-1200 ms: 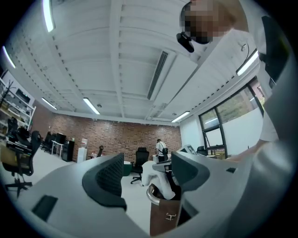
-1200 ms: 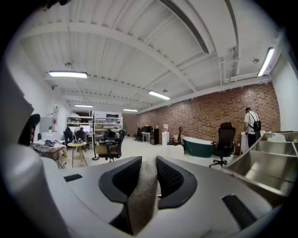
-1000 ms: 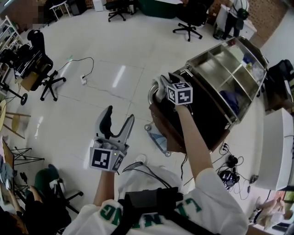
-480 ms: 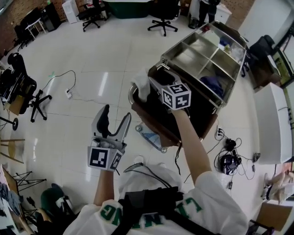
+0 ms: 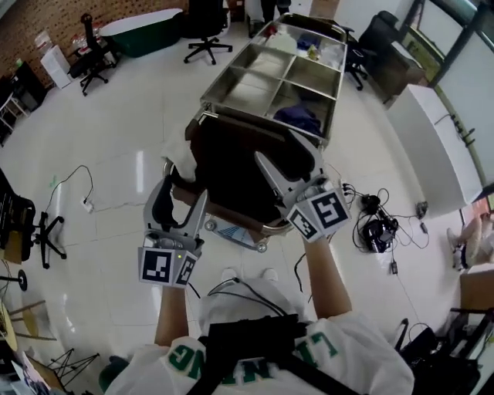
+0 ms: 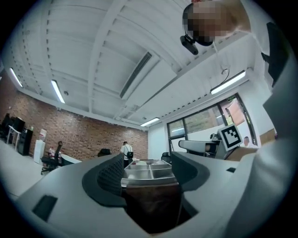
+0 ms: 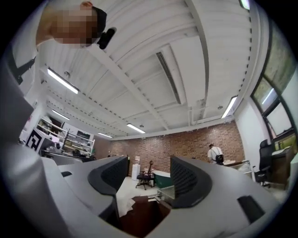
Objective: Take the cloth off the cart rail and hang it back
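Note:
A white cloth (image 5: 183, 156) hangs over the left end of the chrome cart rail (image 5: 261, 228), at the near end of the steel-topped cart (image 5: 255, 85). My right gripper (image 5: 285, 158) hovers over the cart's dark brown end, open and empty, to the right of the cloth. My left gripper (image 5: 179, 197) stands open just below the cloth, holding nothing. In the right gripper view the cloth (image 7: 124, 204) shows low between the spread jaws of the gripper (image 7: 148, 174). The left gripper view looks along its open gripper (image 6: 148, 169) at the cart (image 6: 150, 200).
A blue cloth (image 5: 298, 118) lies in one cart compartment. A cable and socket strip (image 5: 85, 205) lie on the floor at left, more cables (image 5: 377, 230) at right. A white cabinet (image 5: 432, 143) stands to the right, and office chairs (image 5: 207, 23) stand beyond the cart.
My right gripper, earlier shut on the cloth at the rail, has opened and drawn back. The cloth stays on the rail. The head view has swung to face the cart.

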Available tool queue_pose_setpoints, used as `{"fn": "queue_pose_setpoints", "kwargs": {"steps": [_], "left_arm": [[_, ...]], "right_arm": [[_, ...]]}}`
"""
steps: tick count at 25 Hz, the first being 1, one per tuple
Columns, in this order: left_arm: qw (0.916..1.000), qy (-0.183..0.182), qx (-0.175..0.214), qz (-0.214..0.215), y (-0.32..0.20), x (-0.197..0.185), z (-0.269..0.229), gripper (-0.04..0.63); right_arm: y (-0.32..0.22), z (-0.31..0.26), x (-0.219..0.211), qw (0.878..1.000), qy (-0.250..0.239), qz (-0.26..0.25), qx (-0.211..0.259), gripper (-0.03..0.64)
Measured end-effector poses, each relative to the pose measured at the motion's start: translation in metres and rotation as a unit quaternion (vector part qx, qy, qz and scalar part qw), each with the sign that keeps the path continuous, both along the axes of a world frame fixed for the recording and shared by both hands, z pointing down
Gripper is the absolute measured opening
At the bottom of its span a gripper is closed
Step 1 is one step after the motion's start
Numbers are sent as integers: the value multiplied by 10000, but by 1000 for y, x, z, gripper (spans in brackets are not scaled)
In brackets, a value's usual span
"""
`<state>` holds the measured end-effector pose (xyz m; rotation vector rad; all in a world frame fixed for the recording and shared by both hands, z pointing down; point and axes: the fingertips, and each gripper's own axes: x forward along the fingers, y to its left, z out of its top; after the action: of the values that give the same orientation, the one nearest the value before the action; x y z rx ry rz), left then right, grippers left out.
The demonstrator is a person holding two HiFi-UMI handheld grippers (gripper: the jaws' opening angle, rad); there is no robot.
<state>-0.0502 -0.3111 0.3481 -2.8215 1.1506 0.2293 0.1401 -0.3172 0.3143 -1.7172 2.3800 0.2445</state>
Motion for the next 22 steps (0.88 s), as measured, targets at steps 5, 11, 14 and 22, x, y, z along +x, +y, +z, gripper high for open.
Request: {"fn": "queue_pose_setpoints", "kwargs": {"steps": [5, 11, 14, 22], "left_arm": [[9975, -38, 11, 703, 11, 62, -1, 318], [9915, -222, -26, 1281, 37, 110, 10, 318], [9895, -278, -68, 1420, 47, 123, 16, 319], [9879, -355, -105, 1504, 59, 132, 18, 319]], "right_arm": [[73, 2, 66, 9919, 176, 1258, 71, 308], [133, 32, 106, 9775, -345, 2056, -324, 305], [148, 49, 109, 9742, -371, 2166, -507, 304], [163, 54, 108, 9747, -310, 2147, -534, 304]]}}
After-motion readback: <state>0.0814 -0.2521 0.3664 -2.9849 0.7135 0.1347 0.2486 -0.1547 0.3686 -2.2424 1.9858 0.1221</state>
